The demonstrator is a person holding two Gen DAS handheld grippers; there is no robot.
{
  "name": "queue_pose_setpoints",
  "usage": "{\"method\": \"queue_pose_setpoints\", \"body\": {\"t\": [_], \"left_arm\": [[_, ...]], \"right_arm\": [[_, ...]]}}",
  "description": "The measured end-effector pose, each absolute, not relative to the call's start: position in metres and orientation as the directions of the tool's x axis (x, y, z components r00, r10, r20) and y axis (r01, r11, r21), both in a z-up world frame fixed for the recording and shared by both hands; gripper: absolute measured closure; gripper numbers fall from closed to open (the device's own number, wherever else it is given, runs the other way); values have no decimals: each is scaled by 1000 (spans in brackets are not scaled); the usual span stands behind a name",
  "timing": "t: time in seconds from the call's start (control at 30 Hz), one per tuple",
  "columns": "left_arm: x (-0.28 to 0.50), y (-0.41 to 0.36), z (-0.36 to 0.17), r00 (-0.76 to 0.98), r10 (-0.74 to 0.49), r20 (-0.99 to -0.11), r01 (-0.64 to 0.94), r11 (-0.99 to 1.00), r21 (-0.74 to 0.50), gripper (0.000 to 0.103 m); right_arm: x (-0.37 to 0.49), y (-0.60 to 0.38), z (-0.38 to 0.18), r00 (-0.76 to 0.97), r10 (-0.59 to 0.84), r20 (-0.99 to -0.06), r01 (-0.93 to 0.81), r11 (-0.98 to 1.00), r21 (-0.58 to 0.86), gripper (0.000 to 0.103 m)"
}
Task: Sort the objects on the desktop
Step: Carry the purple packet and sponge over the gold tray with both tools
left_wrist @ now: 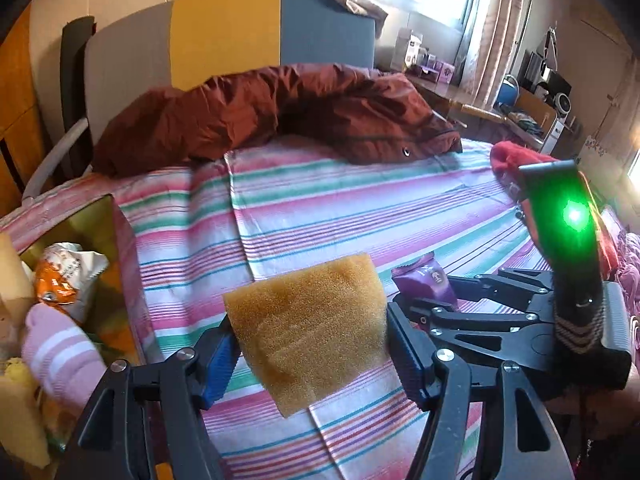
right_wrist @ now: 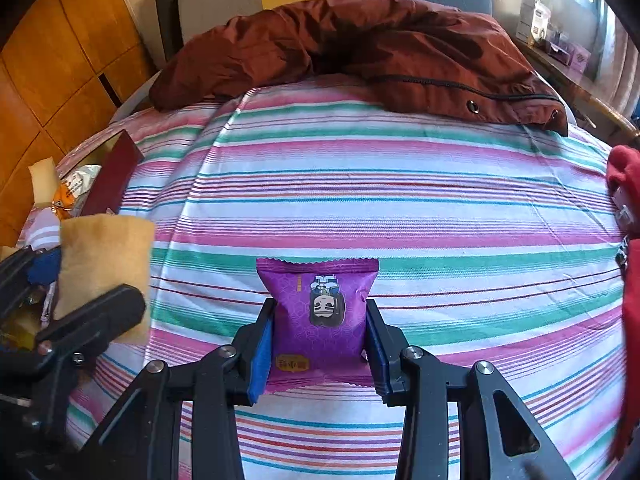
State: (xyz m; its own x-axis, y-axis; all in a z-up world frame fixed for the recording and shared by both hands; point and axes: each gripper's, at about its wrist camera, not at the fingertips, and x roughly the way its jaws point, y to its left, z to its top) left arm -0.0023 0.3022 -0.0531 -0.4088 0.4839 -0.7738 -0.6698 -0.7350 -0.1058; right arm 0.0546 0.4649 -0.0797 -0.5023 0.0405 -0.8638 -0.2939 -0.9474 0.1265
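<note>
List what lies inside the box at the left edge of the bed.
The box holds an orange-and-white snack packet, a pink striped sock and yellow sponge pieces; anything beneath them is covered.

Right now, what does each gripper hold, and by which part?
Left gripper: yellow sponge, by its side edges. Right gripper: purple snack packet, by its sides.

Tan sponge (left_wrist: 308, 328); purple packet (right_wrist: 320, 316); pink-green striped sheet (right_wrist: 400, 200).
</note>
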Motion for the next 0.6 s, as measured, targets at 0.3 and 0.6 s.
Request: {"method": "queue_pose_setpoints", "body": {"t": [0.3, 0.6], "left_arm": [[1, 271, -32, -466, 493, -735, -647, -756, -96, 34], [0, 225, -7, -559, 469, -684, -590, -805, -70, 34]], "right_arm": [[54, 446, -61, -552, 35, -833, -272, -952, 140, 62], [50, 411, -32, -623, 10, -782, -217, -963, 161, 62]]}}
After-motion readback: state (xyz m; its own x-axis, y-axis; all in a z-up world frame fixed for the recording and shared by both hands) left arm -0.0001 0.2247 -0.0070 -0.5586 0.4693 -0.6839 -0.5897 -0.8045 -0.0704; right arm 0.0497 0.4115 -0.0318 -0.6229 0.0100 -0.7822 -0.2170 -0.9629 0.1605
